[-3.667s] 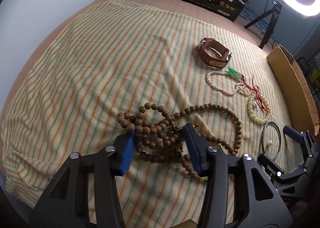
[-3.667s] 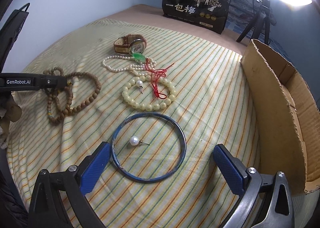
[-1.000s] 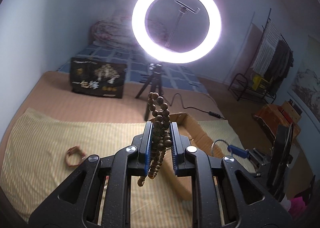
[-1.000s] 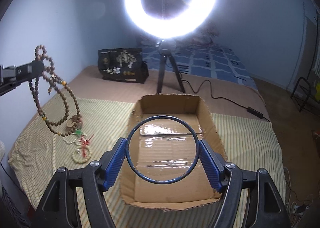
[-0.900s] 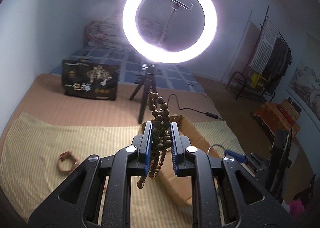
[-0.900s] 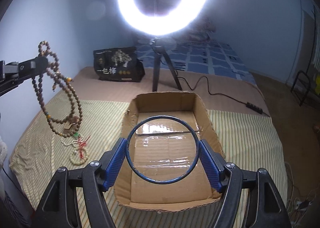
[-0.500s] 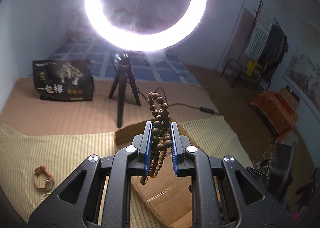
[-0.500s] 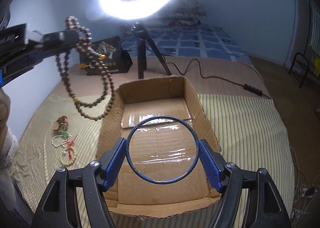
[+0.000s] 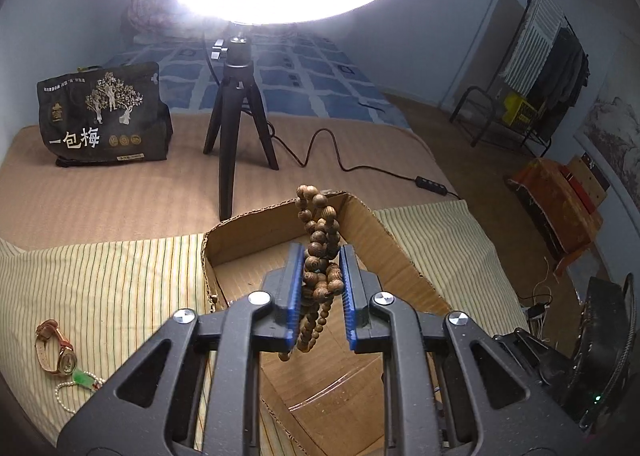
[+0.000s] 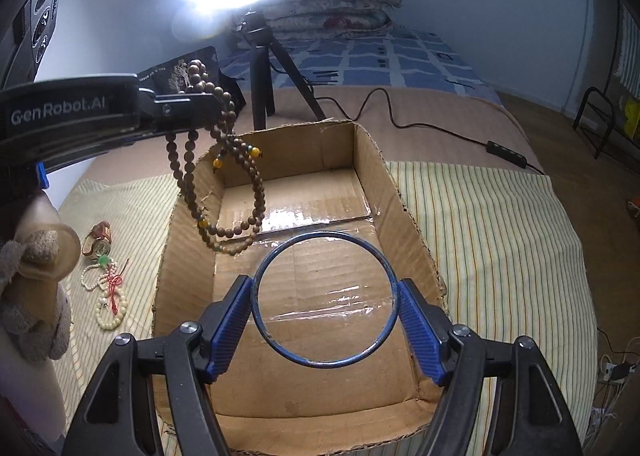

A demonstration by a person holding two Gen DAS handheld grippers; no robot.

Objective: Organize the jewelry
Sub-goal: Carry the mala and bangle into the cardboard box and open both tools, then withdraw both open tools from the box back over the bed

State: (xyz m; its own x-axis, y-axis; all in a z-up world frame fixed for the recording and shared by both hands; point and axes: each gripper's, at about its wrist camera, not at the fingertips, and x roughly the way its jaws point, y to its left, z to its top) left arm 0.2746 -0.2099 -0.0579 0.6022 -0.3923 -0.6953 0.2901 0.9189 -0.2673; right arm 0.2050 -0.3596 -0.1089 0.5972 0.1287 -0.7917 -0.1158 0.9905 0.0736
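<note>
1. Jewelry is mid-transfer, judging by both pieces held above the open cardboard box (image 10: 404, 196).
2. Left gripper (image 9: 319, 288) is clamped on a wooden bead necklace (image 10: 224, 160), whose loops dangle over the box's near-left corner.
3. Right gripper (image 10: 325, 312) pinches a thin blue bangle (image 10: 325, 234) between its pads, directly above the box floor.
4. Next, each likely needs lowering, then releasing inside.
5. A watch (image 10: 98, 242) and pearl strands (image 10: 110, 296) lie on the bed's striped cloth (image 10: 500, 248), left of the grippers.

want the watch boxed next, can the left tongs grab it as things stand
Probably not yet. The left tongs are shut on the wooden bead necklace above the cardboard box. The watch lies uncovered on the striped cloth, so once the beads drop the way looks free.
</note>
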